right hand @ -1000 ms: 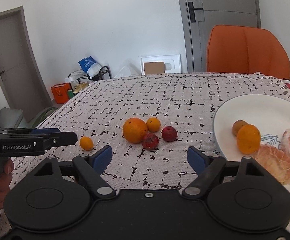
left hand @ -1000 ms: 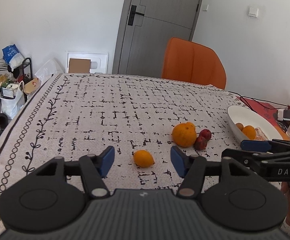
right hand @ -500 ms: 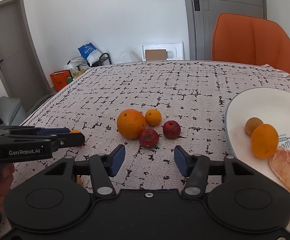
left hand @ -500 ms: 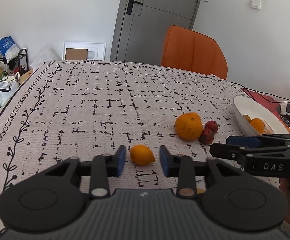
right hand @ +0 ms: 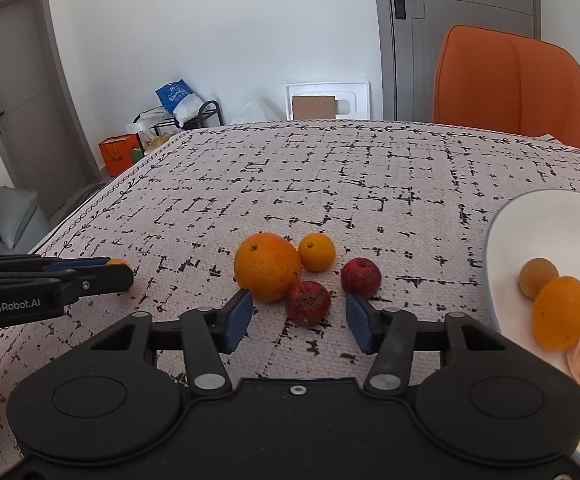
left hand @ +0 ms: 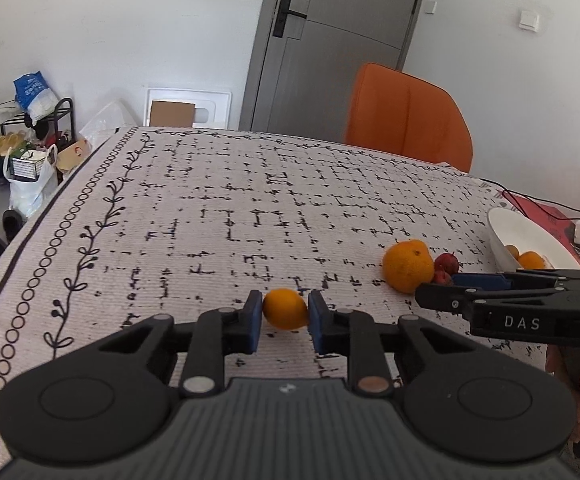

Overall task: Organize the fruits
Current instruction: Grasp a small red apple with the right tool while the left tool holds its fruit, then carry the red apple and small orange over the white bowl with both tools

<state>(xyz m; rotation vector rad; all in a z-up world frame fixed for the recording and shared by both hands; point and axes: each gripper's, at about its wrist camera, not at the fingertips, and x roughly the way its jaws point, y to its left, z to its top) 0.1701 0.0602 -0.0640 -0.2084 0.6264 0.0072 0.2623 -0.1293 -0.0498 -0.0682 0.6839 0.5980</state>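
My left gripper [left hand: 285, 315] is shut on a small orange fruit [left hand: 285, 308], its blue pads touching both sides, at the tablecloth. It also shows at the left of the right wrist view [right hand: 107, 266]. My right gripper [right hand: 298, 316] is open, and a dark red fruit [right hand: 308, 302] lies between its fingers. Just behind lie a big orange [right hand: 267, 266], a small orange [right hand: 317, 251] and a second red fruit [right hand: 360, 276]. A white plate [right hand: 550, 224] at the right holds a small orange, a brown fruit and peeled segments.
The table has a patterned cloth [left hand: 249, 208]. An orange chair [left hand: 408, 114] stands at the far edge. A red item with cables [left hand: 546, 210] lies beyond the plate. The table's left edge [left hand: 29, 224] drops to the floor, where bags and a rack stand.
My left gripper moved forward and shut on the small orange fruit. My right gripper moved forward and left, so the dark red fruit now sits between its open fingers.
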